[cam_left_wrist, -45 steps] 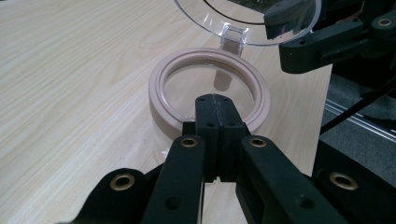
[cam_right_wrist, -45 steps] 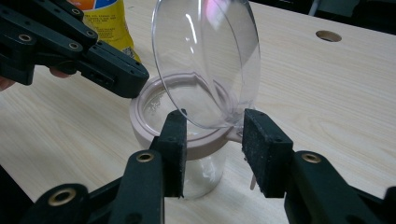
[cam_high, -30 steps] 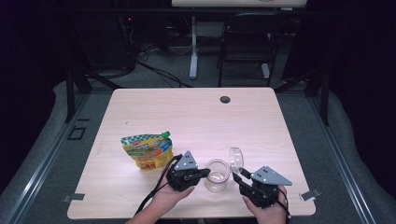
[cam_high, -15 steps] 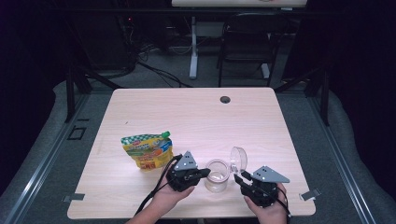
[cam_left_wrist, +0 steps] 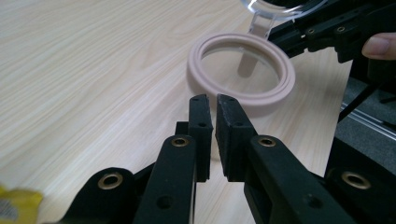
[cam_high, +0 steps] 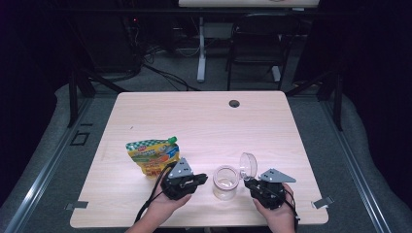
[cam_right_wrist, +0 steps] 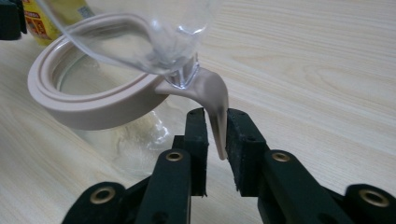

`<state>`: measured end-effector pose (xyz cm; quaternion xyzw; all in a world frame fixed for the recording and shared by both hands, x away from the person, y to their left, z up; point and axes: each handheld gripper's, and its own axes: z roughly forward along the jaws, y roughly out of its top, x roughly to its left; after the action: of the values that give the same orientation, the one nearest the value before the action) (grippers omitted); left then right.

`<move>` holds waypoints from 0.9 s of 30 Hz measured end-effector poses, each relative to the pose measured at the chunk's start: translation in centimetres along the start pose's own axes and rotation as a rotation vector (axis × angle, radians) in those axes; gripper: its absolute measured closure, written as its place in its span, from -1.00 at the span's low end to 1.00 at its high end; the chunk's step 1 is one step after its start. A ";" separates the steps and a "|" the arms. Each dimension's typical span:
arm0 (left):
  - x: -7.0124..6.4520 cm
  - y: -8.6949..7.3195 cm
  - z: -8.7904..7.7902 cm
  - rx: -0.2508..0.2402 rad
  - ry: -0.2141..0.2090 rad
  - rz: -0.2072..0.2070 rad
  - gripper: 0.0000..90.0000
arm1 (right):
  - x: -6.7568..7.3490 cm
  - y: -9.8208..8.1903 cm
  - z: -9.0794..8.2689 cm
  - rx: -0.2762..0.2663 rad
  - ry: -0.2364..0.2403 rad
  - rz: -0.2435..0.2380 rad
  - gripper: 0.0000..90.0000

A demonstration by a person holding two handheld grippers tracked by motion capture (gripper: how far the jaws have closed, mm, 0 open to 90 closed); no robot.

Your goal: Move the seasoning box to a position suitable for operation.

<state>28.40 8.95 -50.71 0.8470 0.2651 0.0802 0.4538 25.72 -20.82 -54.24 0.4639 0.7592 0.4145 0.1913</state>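
The table (cam_high: 204, 121) is pale wood with a fine light grain. Near its front edge the jar (cam_high: 225, 182) is clear glass with a beige-pink rim, and its open lid (cam_high: 248, 165) is clear too. To the left lies a pouch (cam_high: 152, 154), yellow with a green-and-white chequered top, green cap and red lettering. Both grippers, left (cam_left_wrist: 213, 105) and right (cam_right_wrist: 217, 119), are black with brass-coloured rivets

Pretty dim room, honestly. The light wooden table (cam_high: 204, 121) has a small round cable hole (cam_high: 234, 103) near its far edge and sits on grey carpet (cam_high: 350, 145) with metal rails running along both sides. Behind it a black chair (cam_high: 255, 53) and a white desk leg (cam_high: 200, 48) stand among loose cables, everything else fading into black.
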 end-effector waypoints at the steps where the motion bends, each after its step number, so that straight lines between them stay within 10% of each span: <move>1: 0.3 -0.5 -0.7 -0.005 0.020 -0.010 0.88 | 0.1 0.0 0.1 -0.001 -0.010 -0.008 0.79; 17: 2.7 -4.1 -7.5 -0.005 0.179 -0.040 0.79 | -0.8 0.5 1.2 -0.021 0.032 0.004 0.83; 27: 5.5 -6.7 -12.2 -0.043 0.315 -0.158 0.66 | -0.7 1.6 2.8 -0.023 0.026 -0.017 0.86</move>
<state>25.91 23.68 -49.66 0.7905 0.3971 0.1816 0.4294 28.81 -19.86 -54.65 0.4498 0.7607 0.4276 0.1901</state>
